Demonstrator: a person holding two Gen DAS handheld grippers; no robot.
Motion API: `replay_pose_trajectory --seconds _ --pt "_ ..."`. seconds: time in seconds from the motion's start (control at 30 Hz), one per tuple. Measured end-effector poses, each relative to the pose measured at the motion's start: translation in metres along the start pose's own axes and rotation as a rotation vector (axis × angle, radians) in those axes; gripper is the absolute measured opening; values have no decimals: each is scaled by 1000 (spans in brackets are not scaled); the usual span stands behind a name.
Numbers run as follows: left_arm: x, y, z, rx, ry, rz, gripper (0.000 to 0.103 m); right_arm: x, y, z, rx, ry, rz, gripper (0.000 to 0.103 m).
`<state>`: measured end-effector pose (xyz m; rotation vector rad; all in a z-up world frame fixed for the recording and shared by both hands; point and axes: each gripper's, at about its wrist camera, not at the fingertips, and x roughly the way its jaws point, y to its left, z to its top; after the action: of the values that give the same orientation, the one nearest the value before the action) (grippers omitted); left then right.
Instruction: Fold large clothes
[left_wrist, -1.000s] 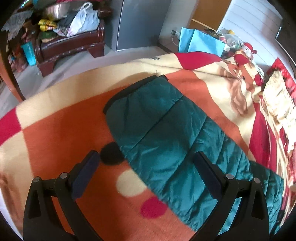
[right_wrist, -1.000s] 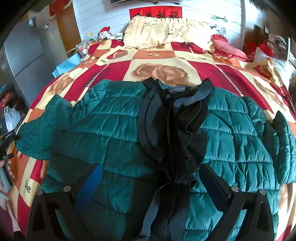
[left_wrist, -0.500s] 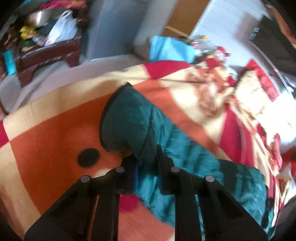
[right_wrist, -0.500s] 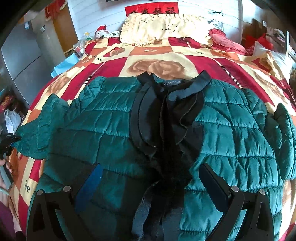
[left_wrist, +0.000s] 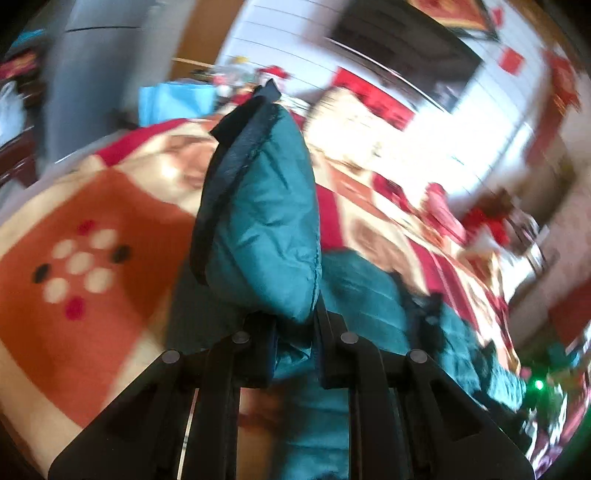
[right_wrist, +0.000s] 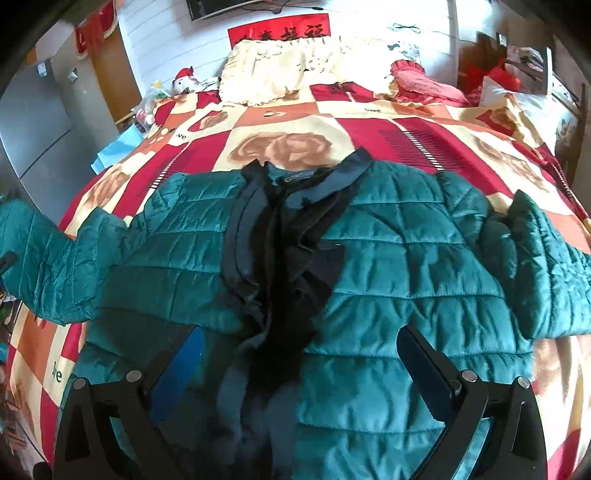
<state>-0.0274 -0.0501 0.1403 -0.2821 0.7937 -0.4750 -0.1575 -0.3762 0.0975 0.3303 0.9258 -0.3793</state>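
Left claw (left_wrist: 293, 347) has just clamped shut on the jacket's sleeve (left_wrist: 266, 229), fabric pinched between its fingers. A second ago it stood wide open over the sleeve, which lay flat on the bed; half a second ago it had already closed with the cuff just starting to come up. Now the sleeve stands up mid-frame in the left view, black cuff at the top, well clear of the blanket (left_wrist: 92, 206); that view is blurred. In the right view the sleeve is raised at the left edge. Likely the first fold: sleeve going in over the body. Right claw (right_wrist: 299, 373) open, empty, hovering over the lower front of the jacket (right_wrist: 388, 258), barely shifted from before. Jacket lies front-up, spread mid-frame on the bed, collar toward the pillow (right_wrist: 280, 70), other sleeve out at right, unfolded.
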Motion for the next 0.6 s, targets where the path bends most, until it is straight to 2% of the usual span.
replay_pose_trajectory --seconds 0.33,0.6 --pt "39 -104 -48 129 132 -121 14 -27 -42 -6 85 -30 -4 103" --pt "80 -156 -90 231 235 -132 14 -26 -65 -13 132 -15 3 103"
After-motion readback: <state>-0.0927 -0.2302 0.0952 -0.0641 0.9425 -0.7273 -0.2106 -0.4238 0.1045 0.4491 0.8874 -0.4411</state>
